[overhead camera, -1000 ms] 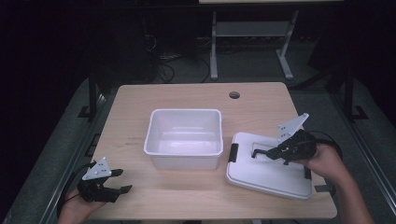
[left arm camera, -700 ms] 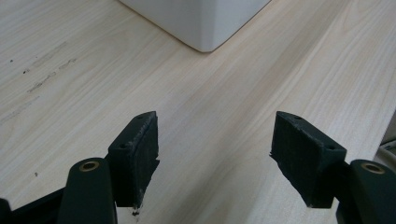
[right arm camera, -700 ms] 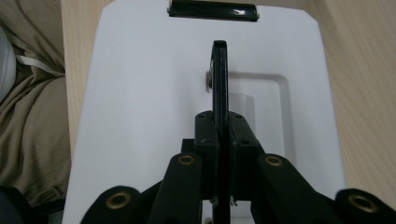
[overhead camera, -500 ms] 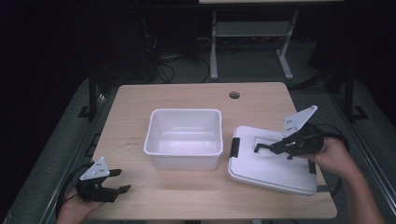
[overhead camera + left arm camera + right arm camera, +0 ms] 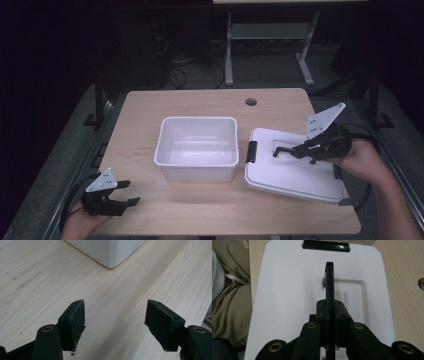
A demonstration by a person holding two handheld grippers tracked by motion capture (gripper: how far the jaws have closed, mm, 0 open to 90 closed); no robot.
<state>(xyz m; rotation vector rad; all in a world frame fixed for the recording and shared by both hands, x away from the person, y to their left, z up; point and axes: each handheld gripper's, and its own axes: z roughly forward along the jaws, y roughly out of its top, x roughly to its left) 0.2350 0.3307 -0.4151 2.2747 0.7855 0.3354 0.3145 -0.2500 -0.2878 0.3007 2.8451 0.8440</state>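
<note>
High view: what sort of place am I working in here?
Probably a lab or workshop test bench, not a home. The light wood table has a cable hole, loose cables trail on the dark floor behind it, and a metal-legged stand sits beyond. On the table are a white plastic bin and its lid.

no readable text, labels, brands, numbers or signs

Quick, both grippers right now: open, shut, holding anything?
Left gripper: open, nothing between its jaws, over bare table.
Right gripper: shut on the black handle of the white lid, one side of the lid raised off the table.
</note>
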